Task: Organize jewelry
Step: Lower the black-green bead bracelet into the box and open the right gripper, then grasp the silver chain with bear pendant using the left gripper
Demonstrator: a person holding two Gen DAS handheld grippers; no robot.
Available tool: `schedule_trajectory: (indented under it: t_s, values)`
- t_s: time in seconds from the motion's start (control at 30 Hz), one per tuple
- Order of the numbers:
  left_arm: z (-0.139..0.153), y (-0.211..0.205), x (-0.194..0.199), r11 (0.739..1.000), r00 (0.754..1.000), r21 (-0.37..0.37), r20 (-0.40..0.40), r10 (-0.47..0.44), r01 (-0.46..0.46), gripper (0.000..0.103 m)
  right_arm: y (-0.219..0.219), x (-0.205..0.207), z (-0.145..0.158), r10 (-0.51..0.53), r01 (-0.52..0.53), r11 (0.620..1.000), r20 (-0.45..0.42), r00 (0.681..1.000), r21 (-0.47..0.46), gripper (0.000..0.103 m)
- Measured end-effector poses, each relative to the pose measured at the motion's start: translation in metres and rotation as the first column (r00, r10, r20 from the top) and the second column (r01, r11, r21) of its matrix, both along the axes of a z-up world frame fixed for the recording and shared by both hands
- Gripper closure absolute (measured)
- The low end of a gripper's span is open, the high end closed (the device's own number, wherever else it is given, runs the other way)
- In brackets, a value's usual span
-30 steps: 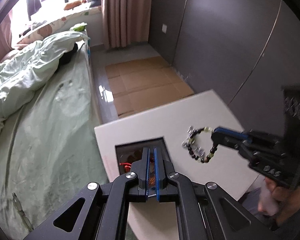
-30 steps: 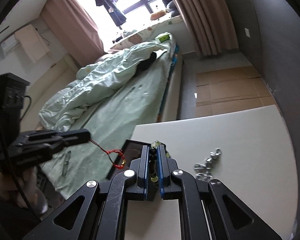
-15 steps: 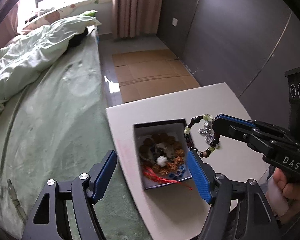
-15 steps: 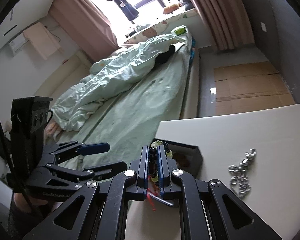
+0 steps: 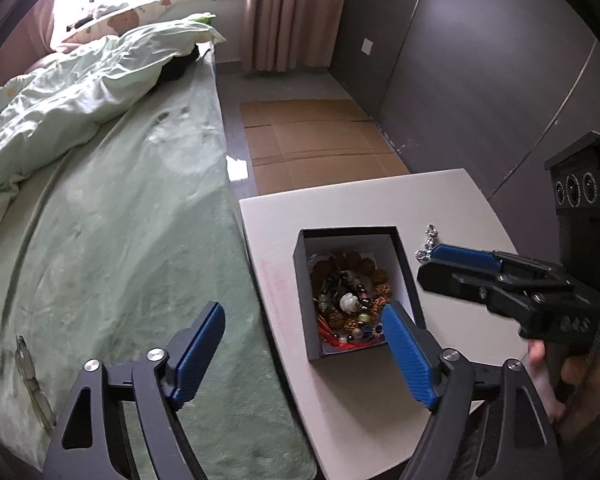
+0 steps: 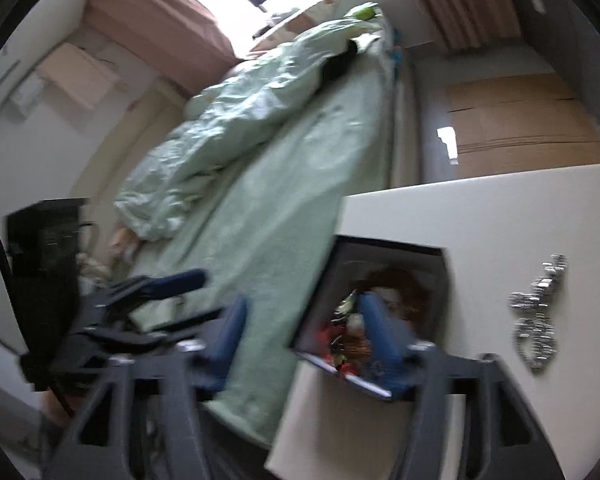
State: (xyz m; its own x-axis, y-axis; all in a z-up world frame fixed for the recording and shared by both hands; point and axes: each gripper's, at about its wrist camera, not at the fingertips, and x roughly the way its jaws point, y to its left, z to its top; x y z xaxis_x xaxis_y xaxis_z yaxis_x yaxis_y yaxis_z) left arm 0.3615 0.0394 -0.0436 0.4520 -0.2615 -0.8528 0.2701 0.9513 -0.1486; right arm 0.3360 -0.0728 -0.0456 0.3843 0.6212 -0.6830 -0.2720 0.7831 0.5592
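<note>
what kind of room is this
Most likely a bedroom in a home. A bed with a crumpled green duvet fills much of both views, pink curtains hang by a bright window, and a small white table beside the bed carries a box of jewelry.

A bed [image 5: 120, 220] with a pale green sheet and a rumpled green duvet [image 5: 72, 92] runs beside the white surface [image 5: 340, 408], flattened cardboard [image 5: 316, 140] lies on the floor beyond it, pink curtains [image 5: 284, 12] hang by the bright window, and dark wall panels [image 5: 480, 72] stand at the right.
</note>
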Motion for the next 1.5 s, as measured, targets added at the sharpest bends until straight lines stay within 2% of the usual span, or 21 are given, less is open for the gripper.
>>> schedule_trajectory:
  t_s: [0.2,0.5,0.77,1.17,1.3,1.37,1.5]
  values:
    - [0.002,-0.013,-0.001,0.999,0.999,-0.004,0.01,-0.035,0.035,0.015,-0.034,-0.004,0.004,-0.07,0.071,0.995,0.013,0.997,-0.076,0.036]
    - [0.003,-0.047,0.006,0.997,0.996,-0.008,0.028,-0.083,0.083,0.015,-0.087,-0.011,0.006,-0.136,0.137,0.985,0.021,0.99,-0.102,0.036]
    - [0.002,-0.092,0.014,0.987,0.987,-0.002,0.036,-0.158,0.158,0.015,-0.127,-0.017,0.0,-0.195,0.195,0.973,0.008,0.981,-0.126,0.036]
    - [-0.017,-0.166,0.03,0.961,0.963,0.096,0.041,-0.265,0.26,0.015,-0.193,-0.03,-0.016,-0.319,0.308,0.938,-0.049,0.946,-0.16,0.036]
    - [-0.029,-0.185,0.04,0.955,0.96,0.106,-0.001,-0.28,0.279,0.015,-0.203,-0.032,-0.017,-0.334,0.322,0.931,-0.044,0.942,-0.172,0.036]
    - [-0.037,-0.194,0.045,0.951,0.957,0.107,-0.023,-0.288,0.289,0.017,-0.209,-0.034,-0.019,-0.345,0.332,0.924,-0.039,0.938,-0.189,0.036]
    - [-0.053,-0.208,0.057,0.949,0.954,0.111,-0.074,-0.289,0.296,0.03,-0.22,-0.035,-0.019,-0.368,0.355,0.908,-0.021,0.929,-0.224,0.036]
